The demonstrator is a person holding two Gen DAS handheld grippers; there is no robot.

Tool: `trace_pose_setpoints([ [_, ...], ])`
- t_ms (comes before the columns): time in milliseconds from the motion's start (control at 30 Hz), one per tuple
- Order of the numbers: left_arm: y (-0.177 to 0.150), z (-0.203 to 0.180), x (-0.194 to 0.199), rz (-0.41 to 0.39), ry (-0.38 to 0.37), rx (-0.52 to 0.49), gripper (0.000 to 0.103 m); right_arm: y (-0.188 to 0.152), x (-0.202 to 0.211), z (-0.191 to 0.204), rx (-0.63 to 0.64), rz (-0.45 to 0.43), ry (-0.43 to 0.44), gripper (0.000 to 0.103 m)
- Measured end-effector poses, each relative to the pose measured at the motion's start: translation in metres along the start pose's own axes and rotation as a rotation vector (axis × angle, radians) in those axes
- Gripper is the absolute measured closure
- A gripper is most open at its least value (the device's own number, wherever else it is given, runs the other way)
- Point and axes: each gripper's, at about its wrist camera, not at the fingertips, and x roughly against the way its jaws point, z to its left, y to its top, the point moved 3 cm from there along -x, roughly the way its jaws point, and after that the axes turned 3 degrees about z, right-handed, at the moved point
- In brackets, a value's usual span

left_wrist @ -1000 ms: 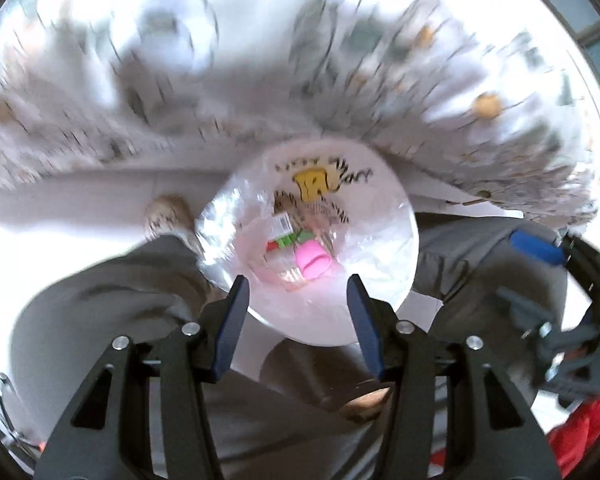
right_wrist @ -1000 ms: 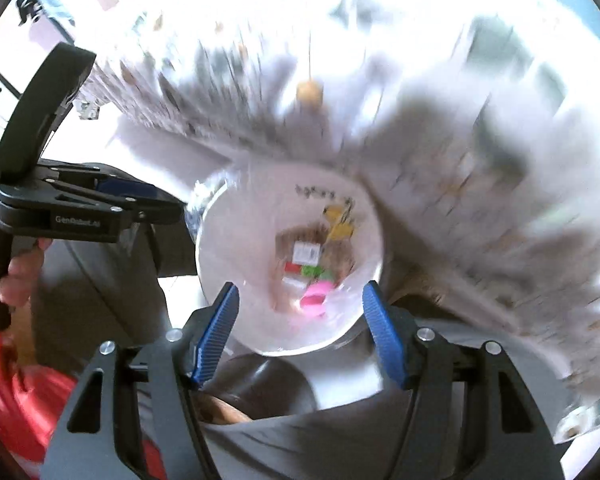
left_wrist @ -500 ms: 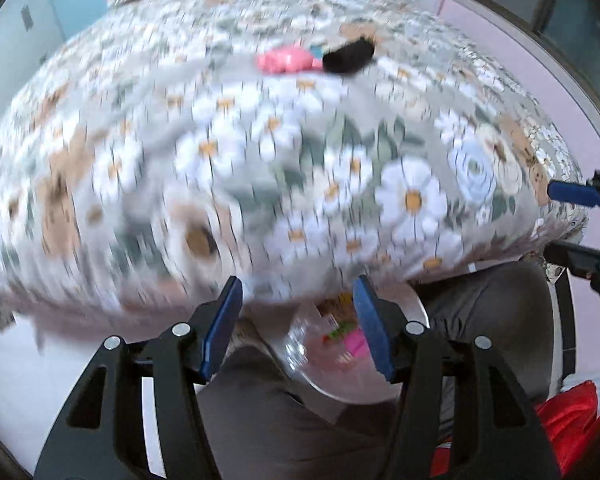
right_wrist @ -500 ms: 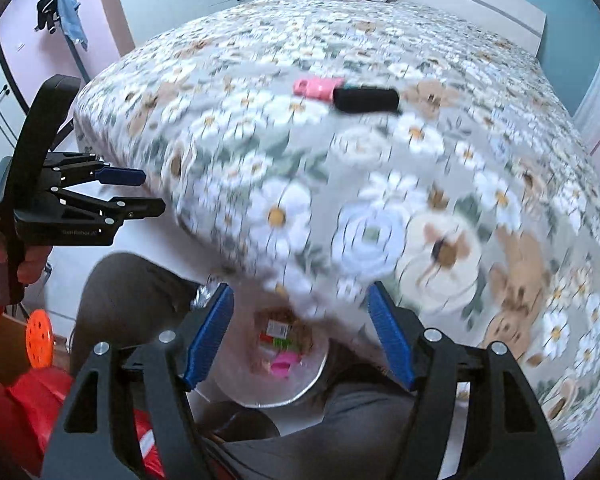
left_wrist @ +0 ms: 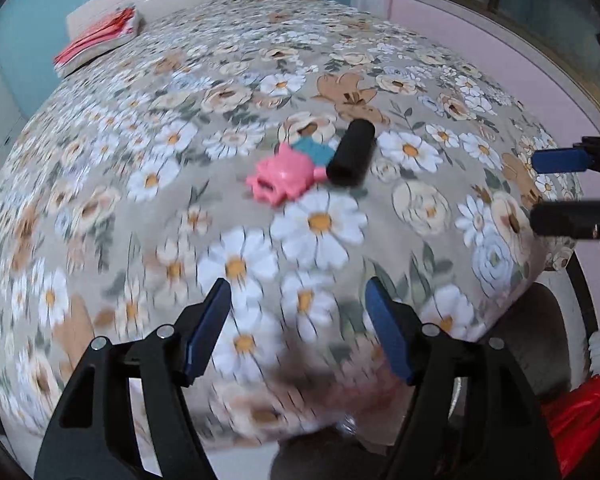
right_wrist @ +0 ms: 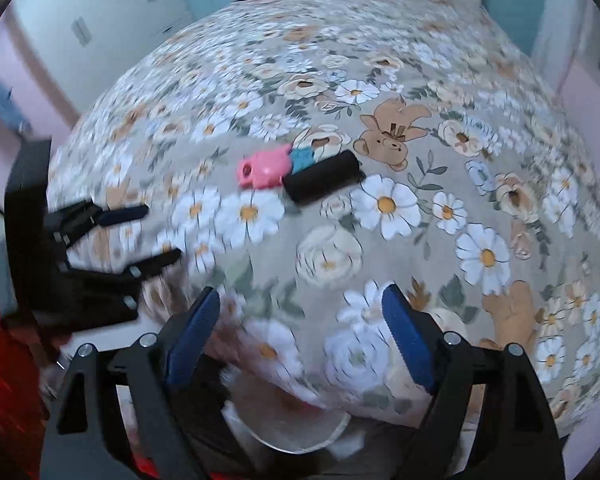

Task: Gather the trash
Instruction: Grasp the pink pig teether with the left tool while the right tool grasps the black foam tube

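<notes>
Nearest the cameras, the left gripper and the right gripper are being held over the bed's foot edge, jaws spreading wider, with nothing between the blue pads. Just below the right gripper, a clear-lined trash bin is being partly hidden by the flowered bedspread. Farther up the bedspread, a pink plastic piece, a teal scrap and a black cylinder are lying touching. No writing is being shown legibly.
</notes>
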Motion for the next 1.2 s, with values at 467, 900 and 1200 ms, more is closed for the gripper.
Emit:
trace_pose_setpoints([
  [467, 0.069, 0.018, -0.056, 0.009, -0.069, -0.198, 0.031, 0.082, -0.087, -0.038, -0.477, 0.147, 0.096, 0.017],
  [900, 0.082, 0.006, -0.105, -0.011, -0.083, -0.425, 0.030, 0.089, -0.139, -0.062, -0.685, 0.197, 0.095, 0.018],
  [1200, 0.082, 0.009, -0.124, -0.030, -0.087, -0.506, 0.030, 0.089, -0.151, -0.064, -0.716, 0.216, 0.058, 0.018],
])
